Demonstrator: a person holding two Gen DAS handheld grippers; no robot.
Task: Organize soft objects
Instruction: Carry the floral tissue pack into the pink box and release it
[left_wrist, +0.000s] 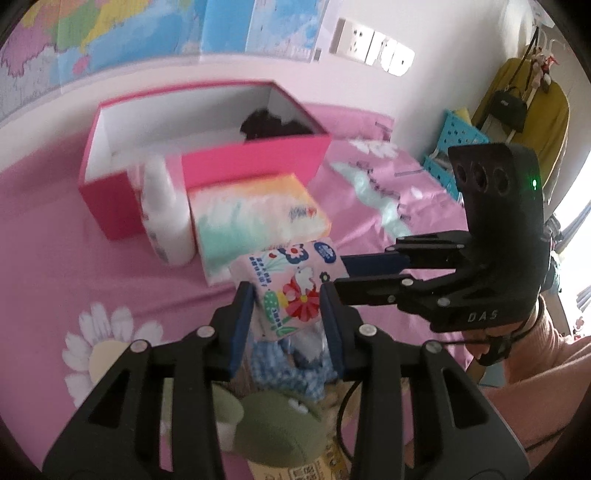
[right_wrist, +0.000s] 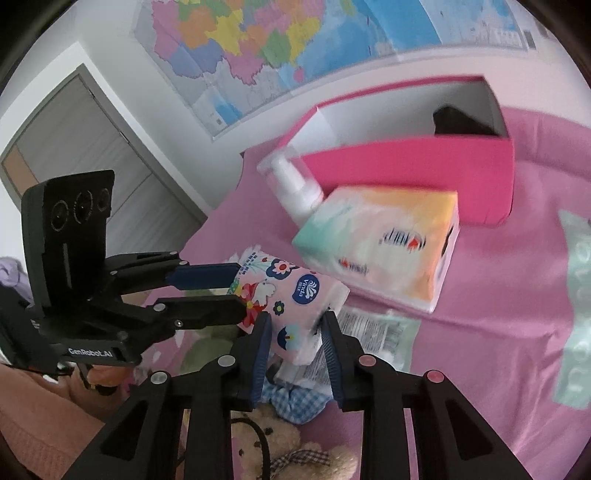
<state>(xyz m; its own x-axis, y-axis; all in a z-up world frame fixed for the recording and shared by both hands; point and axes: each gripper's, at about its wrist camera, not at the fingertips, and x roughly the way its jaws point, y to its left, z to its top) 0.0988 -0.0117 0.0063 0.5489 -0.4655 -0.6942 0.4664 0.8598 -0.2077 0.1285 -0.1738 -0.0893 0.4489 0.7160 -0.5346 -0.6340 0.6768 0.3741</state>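
A small pink floral tissue pack (left_wrist: 291, 284) is held above the pink bed by both grippers at once. My left gripper (left_wrist: 286, 295) is shut on one end of it. My right gripper (right_wrist: 295, 325) is shut on the other end of the pack (right_wrist: 291, 295). Each gripper shows in the other's view: the right one (left_wrist: 343, 273) and the left one (right_wrist: 236, 291). An open pink box (left_wrist: 207, 147) with a dark soft item (left_wrist: 273, 125) inside stands behind; it also shows in the right wrist view (right_wrist: 406, 162).
A large pastel tissue pack (left_wrist: 255, 221) and a white bottle (left_wrist: 162, 210) lie in front of the box. Below the grippers lie a blue checked cloth (right_wrist: 295, 402), a teddy bear (right_wrist: 280, 446), a green plush (left_wrist: 273, 424) and a flat wipes packet (right_wrist: 373, 325).
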